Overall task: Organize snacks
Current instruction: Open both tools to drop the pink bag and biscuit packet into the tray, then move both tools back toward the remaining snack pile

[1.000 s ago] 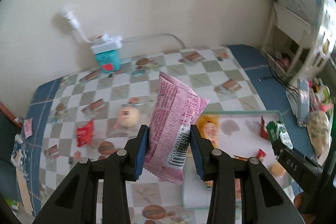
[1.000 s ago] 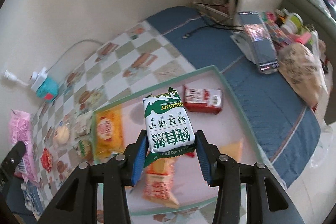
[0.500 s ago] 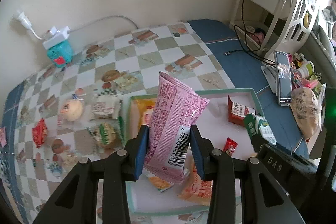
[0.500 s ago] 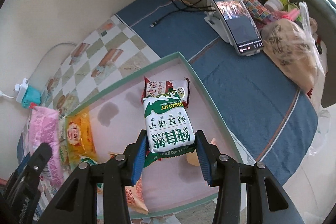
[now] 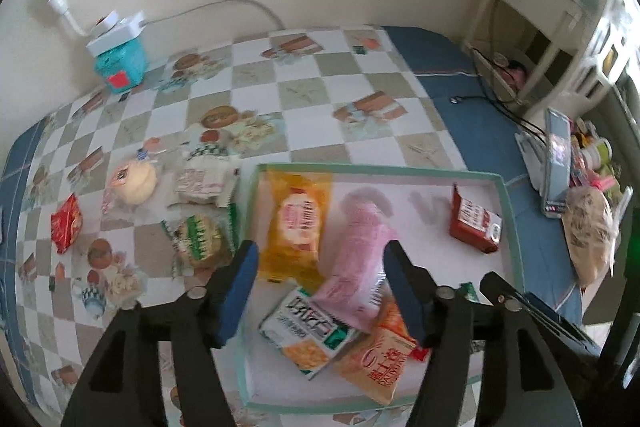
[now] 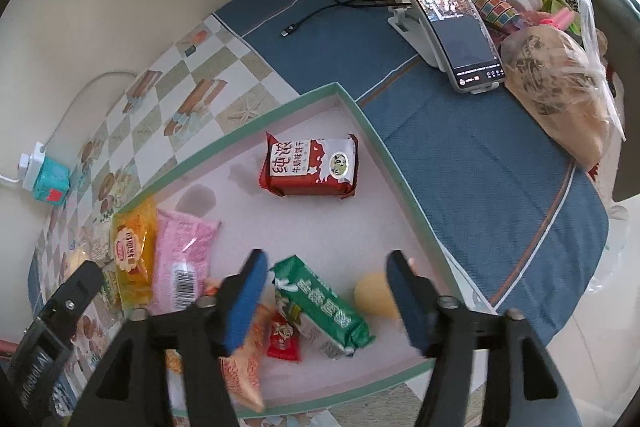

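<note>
Pink and crinkly, the snack bag (image 5: 358,259) lies in the tray (image 5: 513,227) at twelve o'clock from the left gripper (image 5: 320,287). Both tongs are opening with nothing pinched; the right gripper (image 6: 326,301) hangs over one green biscuit pack (image 6: 320,307).

Left gripper (image 5: 320,283) opening, pink packet (image 5: 356,267) dropped into tray (image 5: 508,211); right gripper (image 6: 326,293) opening, green biscuit pack (image 6: 324,307) released.

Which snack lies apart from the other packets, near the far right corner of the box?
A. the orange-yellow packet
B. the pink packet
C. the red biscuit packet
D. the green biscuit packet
C: the red biscuit packet lies by itself on the bare floor of the box toward its far right corner, while the pink, green and orange-yellow packets crowd the near and left side.
</note>
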`<action>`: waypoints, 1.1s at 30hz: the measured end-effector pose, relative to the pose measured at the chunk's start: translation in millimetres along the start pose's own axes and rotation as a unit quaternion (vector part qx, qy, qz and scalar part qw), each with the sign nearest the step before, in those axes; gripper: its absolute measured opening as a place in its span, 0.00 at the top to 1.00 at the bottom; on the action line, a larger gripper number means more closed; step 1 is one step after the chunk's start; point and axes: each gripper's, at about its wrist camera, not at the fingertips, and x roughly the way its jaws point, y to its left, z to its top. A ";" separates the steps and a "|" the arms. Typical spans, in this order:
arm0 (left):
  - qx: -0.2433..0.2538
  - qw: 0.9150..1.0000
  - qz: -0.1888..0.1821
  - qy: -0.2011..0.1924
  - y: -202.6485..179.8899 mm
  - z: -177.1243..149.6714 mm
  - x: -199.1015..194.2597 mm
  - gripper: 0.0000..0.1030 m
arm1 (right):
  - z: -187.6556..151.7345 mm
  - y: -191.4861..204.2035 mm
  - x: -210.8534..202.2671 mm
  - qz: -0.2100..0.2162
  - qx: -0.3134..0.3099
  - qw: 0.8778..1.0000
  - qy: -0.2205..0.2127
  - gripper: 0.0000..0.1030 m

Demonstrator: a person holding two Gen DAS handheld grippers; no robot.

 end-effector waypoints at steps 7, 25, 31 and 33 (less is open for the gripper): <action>-0.111 0.993 0.024 0.015 60.7 -0.8 8.9 0.11 | -4.3 10.9 1.2 0.006 -0.015 1.000 -0.006 0.01; -0.269 0.962 0.031 -0.043 195.8 -18.6 -7.5 0.11 | -28.6 74.1 -10.8 0.072 -0.087 0.992 -0.057 0.00; -0.303 0.951 0.035 -0.051 228.0 -23.8 -17.1 0.11 | -36.8 95.0 -17.0 0.079 -0.107 0.988 -0.076 0.00; -0.313 0.948 0.028 -0.057 238.4 -25.0 -22.2 0.11 | -39.8 101.5 -17.0 0.082 -0.111 0.987 -0.077 0.00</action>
